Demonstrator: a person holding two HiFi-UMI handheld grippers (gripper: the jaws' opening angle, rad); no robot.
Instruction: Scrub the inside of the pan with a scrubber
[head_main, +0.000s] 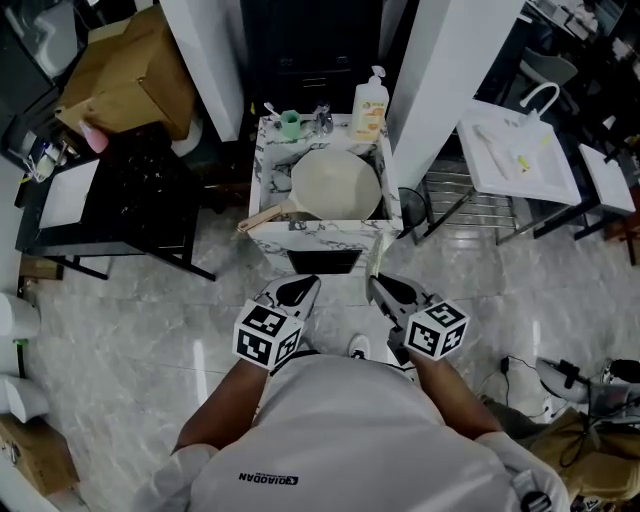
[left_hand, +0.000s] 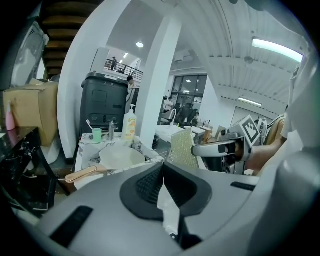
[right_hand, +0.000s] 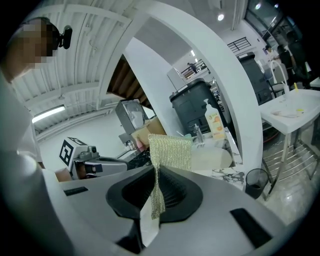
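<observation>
I take the sink (head_main: 392, 218) as the reference for all positions.

**Pan.** The pan (head_main: 335, 183) lies inside the sink with its pale inside facing up. Its long axis runs on a diagonal. The wooden handle (head_main: 265, 217) points to the sink's front left corner and sticks out over the rim there, while the bowl sits toward the back right.

**Scrubber.** The scrubber (right_hand: 170, 152) is not at the pan. It is well short of the sink's front edge, over the floor, clamped in the right gripper (right_hand: 156, 176). It is a flat gold mesh sheet standing upright out of the jaws, its long axis rising away from them.

**Grippers.**
- The right gripper's jaws are pressed together on the lower edge of the scrubber.
- The left gripper (left_hand: 162, 169) has its jaws fully closed, pad against pad, with nothing between them.
- Both grippers point toward the sink from in front of it.

**View differences.**
- The head view shows the scrubber only edge-on, as a thin strip.
- The right gripper view shows its broad mesh face.
- The left gripper view shows the right gripper from the side.
- Only the head view shows the pan's full outline.
- A soap bottle (head_main: 369, 105) and a green cup (head_main: 290, 123) stand on the sink's back rim.
</observation>
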